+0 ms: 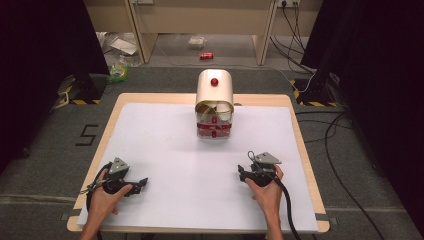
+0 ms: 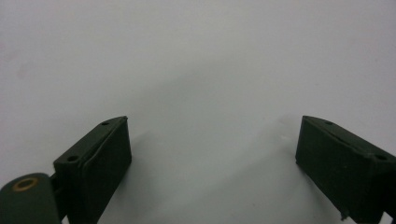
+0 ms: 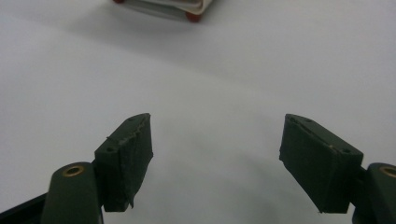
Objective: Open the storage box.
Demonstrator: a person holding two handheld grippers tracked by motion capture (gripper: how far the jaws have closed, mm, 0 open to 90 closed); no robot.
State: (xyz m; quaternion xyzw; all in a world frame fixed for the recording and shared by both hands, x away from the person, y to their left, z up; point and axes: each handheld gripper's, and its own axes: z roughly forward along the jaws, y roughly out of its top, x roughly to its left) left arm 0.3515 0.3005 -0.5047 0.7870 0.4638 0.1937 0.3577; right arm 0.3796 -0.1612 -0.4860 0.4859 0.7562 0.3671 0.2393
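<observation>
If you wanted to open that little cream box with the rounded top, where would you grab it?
Probably by a small red knob on the lowest drawer of the cream, round-topped drawer box, coming straight at its near face from the person's side. The knobs stick out toward the open right gripper, offering a small part for two jaws to pinch, while the rounded cream shell looks wide and smooth.

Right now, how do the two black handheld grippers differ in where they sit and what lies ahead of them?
The left gripper rests near the white table mat's left front corner; the right gripper sits at the right front. In the left gripper view bare mat lies ahead of the left gripper; ahead of the right gripper is the cream box with red knobs. Both are open, holding nothing.
</observation>
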